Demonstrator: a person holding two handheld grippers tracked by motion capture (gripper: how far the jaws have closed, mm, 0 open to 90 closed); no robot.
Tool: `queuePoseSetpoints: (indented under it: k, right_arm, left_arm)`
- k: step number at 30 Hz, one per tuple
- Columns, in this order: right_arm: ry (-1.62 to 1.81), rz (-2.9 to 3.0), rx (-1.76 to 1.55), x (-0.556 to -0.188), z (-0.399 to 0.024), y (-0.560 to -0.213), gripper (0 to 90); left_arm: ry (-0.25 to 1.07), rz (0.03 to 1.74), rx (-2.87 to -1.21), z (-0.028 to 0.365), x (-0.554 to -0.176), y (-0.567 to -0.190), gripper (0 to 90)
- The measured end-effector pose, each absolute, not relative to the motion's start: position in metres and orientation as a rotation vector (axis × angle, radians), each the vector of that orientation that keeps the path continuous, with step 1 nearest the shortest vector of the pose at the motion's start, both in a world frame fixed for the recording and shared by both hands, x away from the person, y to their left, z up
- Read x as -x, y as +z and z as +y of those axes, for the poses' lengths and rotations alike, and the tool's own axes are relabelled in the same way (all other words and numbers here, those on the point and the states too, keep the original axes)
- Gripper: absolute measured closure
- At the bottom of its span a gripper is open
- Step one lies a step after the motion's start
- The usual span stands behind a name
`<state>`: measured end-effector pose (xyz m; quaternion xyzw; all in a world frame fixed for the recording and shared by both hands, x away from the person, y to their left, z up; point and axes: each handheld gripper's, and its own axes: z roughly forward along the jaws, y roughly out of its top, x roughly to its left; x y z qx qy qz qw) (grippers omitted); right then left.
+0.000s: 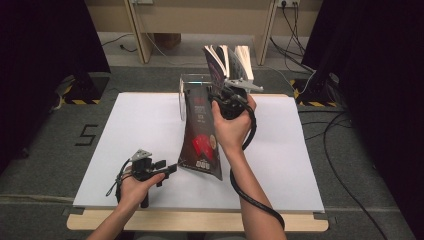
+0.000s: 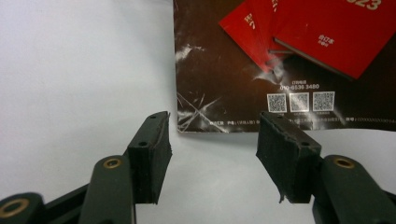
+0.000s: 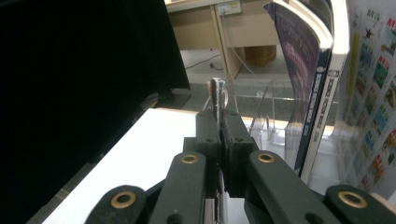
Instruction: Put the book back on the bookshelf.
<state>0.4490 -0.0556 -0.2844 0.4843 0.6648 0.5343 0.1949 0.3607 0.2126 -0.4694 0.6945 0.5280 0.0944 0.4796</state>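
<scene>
A dark magazine [image 1: 200,135] with red booklets printed on its cover hangs bent, its lower edge resting on the white table top [image 1: 140,130]. My right gripper [image 1: 216,96] is shut on the magazine's upper edge [image 3: 217,93], which stands as a thin strip between the jaws, midway at the right gripper [image 3: 222,126]. My left gripper [image 1: 172,169] lies low at the magazine's lower left corner. In the left gripper view the left gripper [image 2: 212,140] is open, with the cover's corner [image 2: 280,60] just beyond the pads and nothing pressed between them.
A clear acrylic stand [image 1: 192,80] sits at the table's far edge, with upright books [image 1: 230,60] beside it, close behind the right hand. From the right gripper view the stand [image 3: 261,107] and a purple-spined book [image 3: 308,70] are just ahead. Cables trail on the floor at right.
</scene>
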Motion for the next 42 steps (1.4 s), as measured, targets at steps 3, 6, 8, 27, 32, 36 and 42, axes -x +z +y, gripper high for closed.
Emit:
queuePoseSetpoints:
  k: [3, 6, 8, 27, 32, 36, 42]
  right_arm:
    - [1.501, 1.85, -1.355, -0.451, -0.055, -0.282, 87.6]
    - [1.505, 1.838, -1.352, -0.452, -0.053, -0.281, 87.5]
    - [1.505, 1.834, -1.35, -0.453, -0.052, -0.279, 87.5]
    - [1.538, 1.785, -1.322, -0.462, -0.042, -0.268, 87.6]
    - [1.548, 1.778, -1.317, -0.464, -0.039, -0.264, 87.6]
    - [1.553, 1.768, -1.307, -0.466, -0.037, -0.261, 87.6]
    - [1.564, 1.752, -1.3, -0.468, -0.032, -0.257, 87.6]
  left_arm:
    - [0.231, 1.287, -1.689, 0.212, -0.361, -0.469, 43.4]
    - [0.237, 1.282, -1.682, 0.212, -0.361, -0.469, 43.4]
    - [0.235, 1.283, -1.683, 0.213, -0.361, -0.468, 43.4]
    - [0.21, 1.284, -1.632, 0.212, -0.364, -0.464, 42.4]
    - [0.229, 1.27, -1.632, 0.211, -0.369, -0.457, 41.3]
    - [0.231, 1.262, -1.626, 0.211, -0.374, -0.448, 43.2]
    - [0.255, 1.217, -1.598, 0.202, -0.382, -0.422, 41.4]
